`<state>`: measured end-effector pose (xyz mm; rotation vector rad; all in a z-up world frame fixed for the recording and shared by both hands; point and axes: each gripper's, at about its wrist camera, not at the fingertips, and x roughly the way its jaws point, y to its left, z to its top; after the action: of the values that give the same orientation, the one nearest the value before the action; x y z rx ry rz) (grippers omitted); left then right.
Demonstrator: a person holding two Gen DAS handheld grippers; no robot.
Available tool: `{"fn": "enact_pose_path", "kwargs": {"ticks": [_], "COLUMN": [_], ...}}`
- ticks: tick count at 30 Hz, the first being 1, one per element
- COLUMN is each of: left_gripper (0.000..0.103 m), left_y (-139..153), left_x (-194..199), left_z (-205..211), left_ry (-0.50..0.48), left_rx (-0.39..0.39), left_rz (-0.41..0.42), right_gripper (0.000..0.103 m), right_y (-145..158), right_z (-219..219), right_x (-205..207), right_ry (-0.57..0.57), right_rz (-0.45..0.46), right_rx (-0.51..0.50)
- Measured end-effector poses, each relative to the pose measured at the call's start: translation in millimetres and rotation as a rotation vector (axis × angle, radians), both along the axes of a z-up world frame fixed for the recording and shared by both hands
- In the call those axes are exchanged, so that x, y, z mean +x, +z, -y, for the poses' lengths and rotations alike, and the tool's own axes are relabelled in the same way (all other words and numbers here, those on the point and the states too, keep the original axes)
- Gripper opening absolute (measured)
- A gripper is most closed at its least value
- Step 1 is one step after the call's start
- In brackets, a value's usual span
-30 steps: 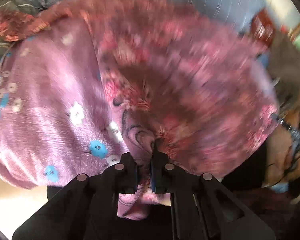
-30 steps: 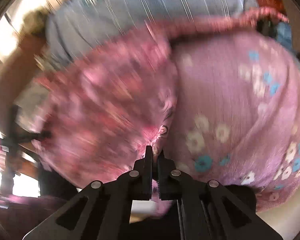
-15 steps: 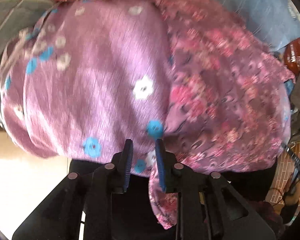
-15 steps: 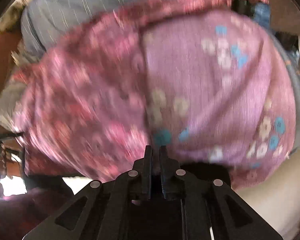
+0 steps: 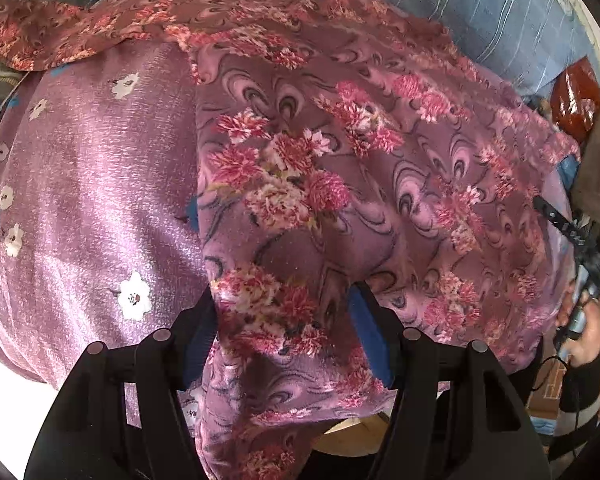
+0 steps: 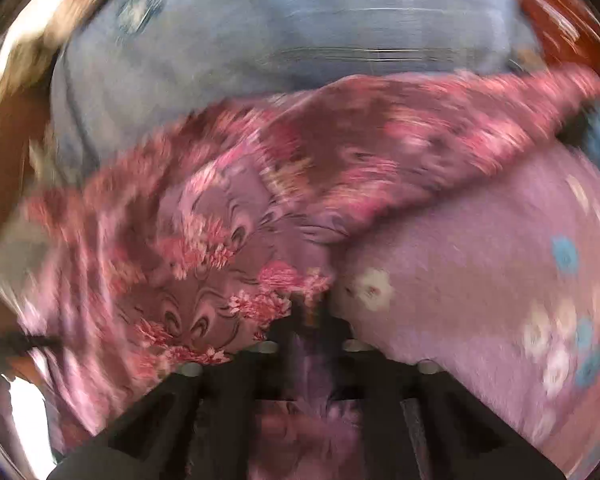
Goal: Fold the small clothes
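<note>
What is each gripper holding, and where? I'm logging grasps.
The left gripper is open, holding nothing. The right gripper is shut on the floral garment, at its near edge.

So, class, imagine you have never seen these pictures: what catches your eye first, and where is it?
The purple cloth with red-pink flower clusters fills the middle of the left wrist view, draped between the wide-open fingers of the left gripper. Left of it lies the plainer lilac cloth with white and blue flowers. In the blurred right view, the right gripper pinches the flowered cloth.
</note>
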<state>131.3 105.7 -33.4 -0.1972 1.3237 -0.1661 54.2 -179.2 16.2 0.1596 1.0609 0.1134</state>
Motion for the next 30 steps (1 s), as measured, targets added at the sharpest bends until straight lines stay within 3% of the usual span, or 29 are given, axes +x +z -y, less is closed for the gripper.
{"fn": "enact_pose_path", "kwargs": {"ticks": [2,4,5,8,10,12,13,14,16,18,22,26,27,28,30], "left_gripper": [0.063,0.065,0.065,0.065,0.065,0.065,0.065,0.065,0.065,0.068,0.068,0.068,0.069,0.069,0.069], "left_y": [7,13,12,-5,-3,8,13,19,22,23,16,20,20,20,17], "left_x": [-6,-1,0,13,18,30,37,48,71,102,143,167,171,172,171], "left_z": [-16,-22,-24,-25,-20,-13,-12,-10,-3,10,21,27,28,28,25], "left_ry": [0.022,0.048,0.058,0.065,0.04,0.02,0.016,0.012,0.011,0.009,0.03,0.02,0.012,0.006,0.006], "left_rx": [-0.03,-0.038,-0.037,-0.017,-0.011,-0.014,-0.027,-0.051,-0.087,-0.105,-0.154,-0.2,-0.192,-0.188,-0.198], "left_rz": [0.031,0.068,0.073,-0.012,-0.007,0.034,0.047,0.06,0.07,0.082,0.09,0.144,0.17,0.192,0.239], "right_gripper": [0.003,0.003,0.003,0.006,0.013,0.014,0.022,0.038,0.06,0.062,0.061,0.057,0.046,0.002,0.001], "right_y": [12,22,19,-10,4,31,42,51,65,62,27,-21,-27,-32,-26], "right_z": [0,18,28,37,38,46,49,50,44,26,-23,-54,-61,-70,-88], "right_x": [2,3,6,14,18,21,25,33,63,96,167,207,210,209,205], "right_ry": [0.007,-0.068,-0.097,-0.094,-0.094,-0.103,-0.106,-0.106,-0.07,0.0,0.131,0.224,0.254,0.312,0.416], "right_rz": [0.061,0.113,0.108,-0.016,-0.027,0.059,0.1,0.122,0.133,0.111,0.022,-0.09,-0.099,-0.09,-0.046], "right_rx": [-0.013,0.025,0.039,0.02,0.041,0.101,0.122,0.139,0.182,0.159,0.006,-0.139,-0.177,-0.222,-0.297]}}
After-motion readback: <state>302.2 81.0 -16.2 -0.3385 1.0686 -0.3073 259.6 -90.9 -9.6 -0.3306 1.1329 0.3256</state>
